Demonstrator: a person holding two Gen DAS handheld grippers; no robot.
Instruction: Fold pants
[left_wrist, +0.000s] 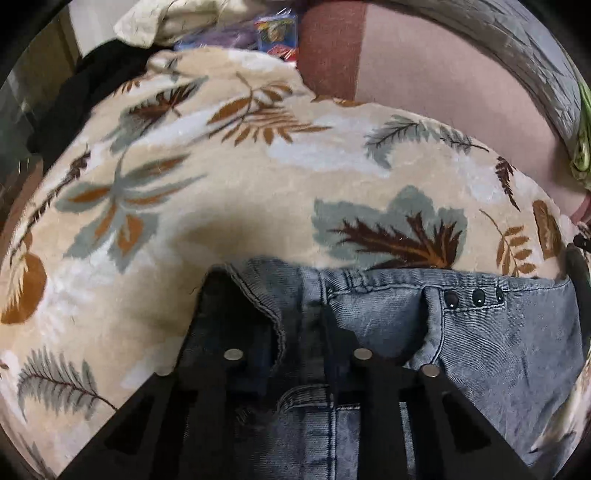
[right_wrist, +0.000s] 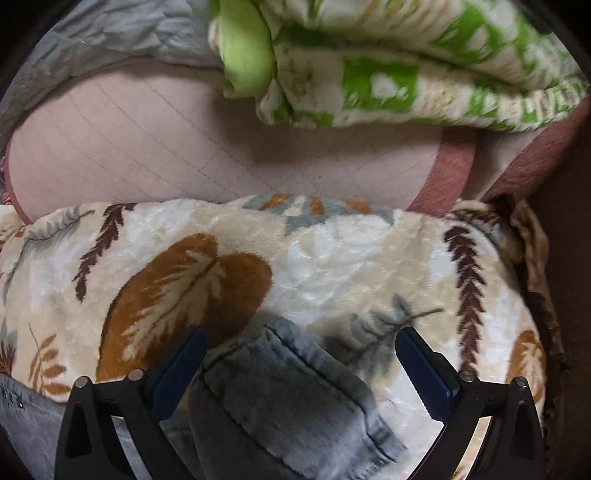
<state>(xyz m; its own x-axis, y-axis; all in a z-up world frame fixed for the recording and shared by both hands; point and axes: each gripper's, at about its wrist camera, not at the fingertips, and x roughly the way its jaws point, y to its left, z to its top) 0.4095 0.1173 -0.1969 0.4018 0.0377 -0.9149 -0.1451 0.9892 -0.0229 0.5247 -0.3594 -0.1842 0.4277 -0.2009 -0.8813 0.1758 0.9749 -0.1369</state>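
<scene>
Pants (left_wrist: 480, 339) lying lower-frame on leaf blanket (left_wrist: 258, 177), left gripper (left_wrist: 273, 325) clenching waistband for folding (right gripper (right_wrist: 299, 354) gaping over denim edge).

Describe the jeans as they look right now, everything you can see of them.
The jeans are faded blue-grey denim with stitched seams and three dark studs, lying on the leaf-print blanket. The left gripper is closed on the waistband edge. In the right wrist view, a hem end lies between the right gripper's open jaws, ungripped.
</scene>
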